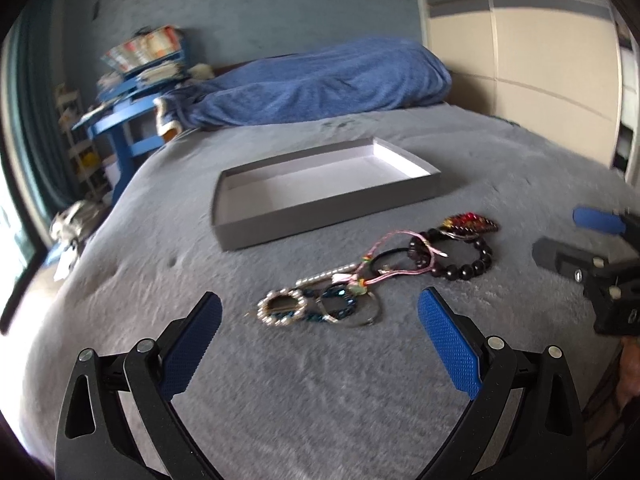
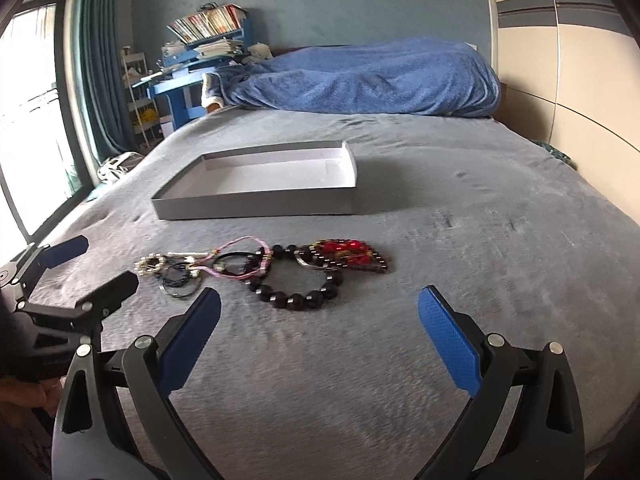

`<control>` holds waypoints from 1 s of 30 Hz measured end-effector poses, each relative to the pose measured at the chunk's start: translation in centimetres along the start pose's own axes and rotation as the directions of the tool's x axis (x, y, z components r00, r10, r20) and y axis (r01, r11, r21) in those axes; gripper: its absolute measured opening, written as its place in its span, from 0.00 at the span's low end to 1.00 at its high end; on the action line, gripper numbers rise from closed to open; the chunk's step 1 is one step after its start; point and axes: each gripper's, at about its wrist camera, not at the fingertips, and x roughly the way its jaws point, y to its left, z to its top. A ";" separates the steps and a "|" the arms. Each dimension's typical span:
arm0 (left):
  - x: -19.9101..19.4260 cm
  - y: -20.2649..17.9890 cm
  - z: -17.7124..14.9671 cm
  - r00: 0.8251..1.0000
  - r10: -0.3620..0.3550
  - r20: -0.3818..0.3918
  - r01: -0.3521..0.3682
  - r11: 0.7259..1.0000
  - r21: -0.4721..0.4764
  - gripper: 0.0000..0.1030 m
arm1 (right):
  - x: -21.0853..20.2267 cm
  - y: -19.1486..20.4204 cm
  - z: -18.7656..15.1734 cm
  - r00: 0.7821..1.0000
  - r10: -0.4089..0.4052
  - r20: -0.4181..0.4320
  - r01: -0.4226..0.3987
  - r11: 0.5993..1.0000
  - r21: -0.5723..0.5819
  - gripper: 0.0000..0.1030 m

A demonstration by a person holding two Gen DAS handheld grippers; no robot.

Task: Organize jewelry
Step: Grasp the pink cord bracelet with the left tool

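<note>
I see a wide bed with a grey blanket (image 2: 460,208), and I go over it from left to right.

At the far left the window (image 2: 32,120) and a teal curtain (image 2: 96,60) stand beyond the bed's left edge, with a blue desk (image 2: 176,92) behind them.

My left gripper (image 1: 319,312) has its tongs wide apart and holds nothing; the blanket between its blue pads (image 1: 448,344) is bare. Just beyond its tips lies the left end of the jewelry row: a ring of pale beads (image 1: 282,307), touching a small blue-stone piece (image 1: 336,300) and a thin metal hoop (image 1: 368,316).

Then comes a pink cord (image 1: 394,256), tangled with a black elastic (image 2: 236,266). To the right of them the dark bead bracelet (image 2: 298,282) lies flat, and a red beaded piece (image 2: 352,256) touches its far right side.

The grey tray (image 2: 256,202) sits farther away, apart from the jewelry, with a strip of free blanket between. Its walls are low and it is empty inside.

My right gripper (image 2: 319,312) is also wide apart and empty, near the bracelet but not touching it. To the right of the jewelry the blanket is open up to the bed's right edge, where the beige wardrobe (image 2: 580,100) stands. A blue quilt (image 2: 360,80) is heaped at the far end.
</note>
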 end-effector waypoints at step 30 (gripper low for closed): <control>6.1 -2.7 5.4 0.968 -0.237 -0.088 0.249 0.951 0.180 0.03 | 7.9 -5.3 3.5 0.976 0.111 -0.189 -0.089 0.989 0.121 0.59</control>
